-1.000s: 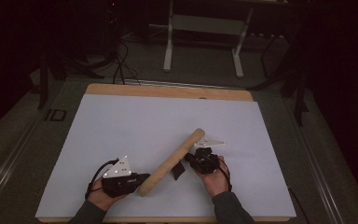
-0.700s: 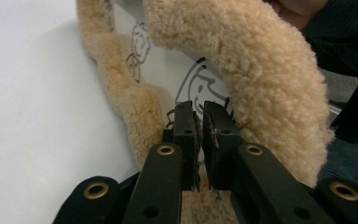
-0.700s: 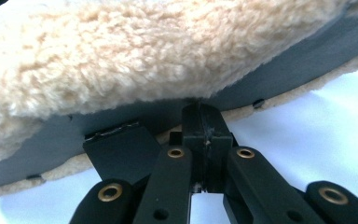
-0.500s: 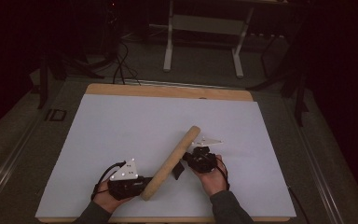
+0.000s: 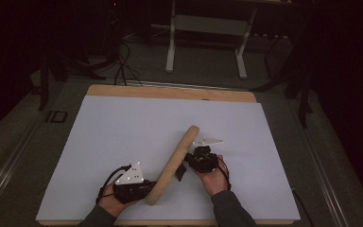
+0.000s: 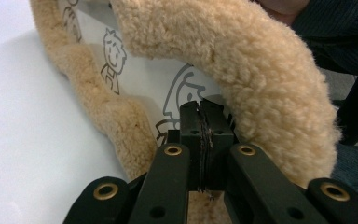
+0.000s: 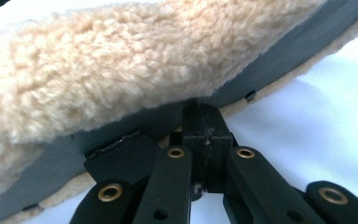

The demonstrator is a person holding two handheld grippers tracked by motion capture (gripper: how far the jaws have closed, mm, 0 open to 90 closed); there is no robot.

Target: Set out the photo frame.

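At about seven o'clock on the white table sheet, the person's left hand comes in from the near edge, palm around the left gripper, which lies level and points toward three o'clock, its grey three-cornered plate facing up. Its jaws have just been closing, and in the left gripper view they stand pressed together with their tips against the printed lining of the fleece steering-wheel cover; whether they pinch that lining I cannot tell. The fleece steering-wheel cover stands on edge between the two grippers, running from its near end at six o'clock, touching the left gripper's nose, up toward one o'clock near the middle of the sheet. Just right of it, at about five o'clock, the right hand reaches in from the near edge with the forearm in a dark sleeve, wrist angled toward eleven o'clock. The right gripper points at the cover's side; in the right gripper view its jaws are fully together just beneath the fleece rim and grey inner band.
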